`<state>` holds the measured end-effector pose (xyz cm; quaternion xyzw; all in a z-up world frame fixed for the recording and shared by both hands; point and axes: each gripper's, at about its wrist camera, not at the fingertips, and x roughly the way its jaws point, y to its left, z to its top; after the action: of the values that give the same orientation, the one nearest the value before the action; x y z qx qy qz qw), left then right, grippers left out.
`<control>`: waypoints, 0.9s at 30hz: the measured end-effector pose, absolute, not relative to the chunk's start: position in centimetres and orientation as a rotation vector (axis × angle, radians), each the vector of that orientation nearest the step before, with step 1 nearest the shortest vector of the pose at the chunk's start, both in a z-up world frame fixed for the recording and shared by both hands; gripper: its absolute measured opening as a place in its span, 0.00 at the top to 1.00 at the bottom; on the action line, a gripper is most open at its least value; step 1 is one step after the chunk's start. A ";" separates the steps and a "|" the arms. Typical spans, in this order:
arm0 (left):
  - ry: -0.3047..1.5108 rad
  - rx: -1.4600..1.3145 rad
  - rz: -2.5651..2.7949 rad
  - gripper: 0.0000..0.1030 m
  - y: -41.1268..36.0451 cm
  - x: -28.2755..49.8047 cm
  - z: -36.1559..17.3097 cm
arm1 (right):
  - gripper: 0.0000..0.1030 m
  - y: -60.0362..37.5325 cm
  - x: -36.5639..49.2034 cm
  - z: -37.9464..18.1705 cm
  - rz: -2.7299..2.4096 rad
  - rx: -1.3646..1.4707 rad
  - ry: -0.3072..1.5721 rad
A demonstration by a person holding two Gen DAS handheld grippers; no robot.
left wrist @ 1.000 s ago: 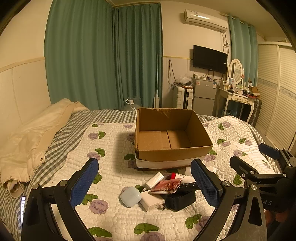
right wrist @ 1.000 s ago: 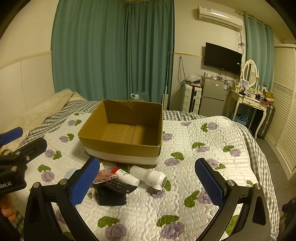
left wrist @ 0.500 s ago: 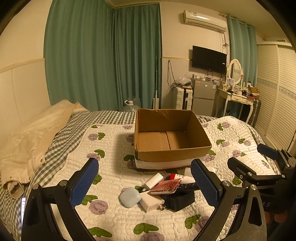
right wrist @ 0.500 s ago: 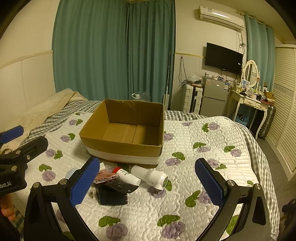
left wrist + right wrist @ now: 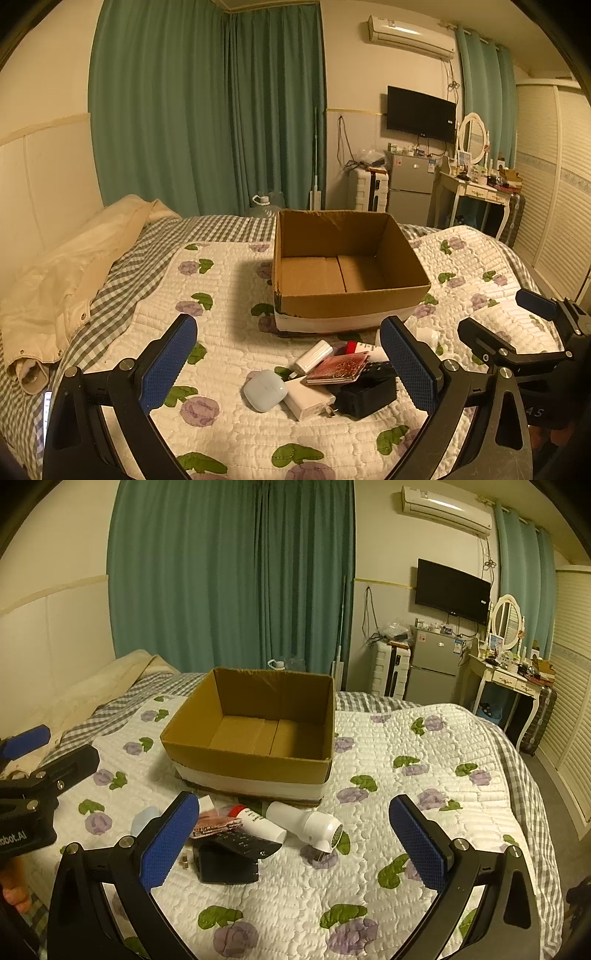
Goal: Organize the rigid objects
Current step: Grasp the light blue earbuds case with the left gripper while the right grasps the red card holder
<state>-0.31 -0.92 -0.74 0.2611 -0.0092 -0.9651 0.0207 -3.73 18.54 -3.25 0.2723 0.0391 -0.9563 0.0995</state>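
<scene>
An open, empty cardboard box (image 5: 347,295) (image 5: 255,768) stands on the quilted bed. In front of it lies a pile of small objects: a pale blue earbud case (image 5: 264,395), a white charger (image 5: 308,400), a white power bank (image 5: 314,356), a red patterned card case (image 5: 338,368) (image 5: 218,823), a black box (image 5: 365,397) (image 5: 227,866), a black remote (image 5: 245,843), a white tube with red cap (image 5: 258,823) and a white shaver-like device (image 5: 306,823). My left gripper (image 5: 288,365) is open above the pile. My right gripper (image 5: 293,845) is open, to the pile's right.
A cream jacket (image 5: 70,273) lies along the bed's left side. A phone (image 5: 47,410) lies at the left edge. A fridge (image 5: 434,672), dressing table (image 5: 513,679) and wardrobe doors (image 5: 576,709) stand beyond the bed to the right.
Both grippers have drifted slightly; the view of the box and pile shifted a little. Nothing was grasped or moved.
</scene>
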 end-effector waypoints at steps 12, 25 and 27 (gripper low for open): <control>0.006 1.100 -2.856 0.05 -4.5 -4.2 -8.8 | 0.00 18.4 -5.5 -7.1 -2.745 0.940 0.105; -0.094 1.338 -2.764 0.10 -3.3 -7.9 -14.7 | 0.00 17.8 -6.7 -9.6 -2.659 1.042 0.110; -0.043 1.362 -2.781 0.16 -3.6 -8.0 -14.7 | 0.00 17.7 -6.7 -9.7 -2.663 1.044 0.114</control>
<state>-7.95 -3.58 -14.70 0.4398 -0.0138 -0.8977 0.0225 -6.65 17.71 -9.65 0.3613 0.0396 -0.9212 0.1391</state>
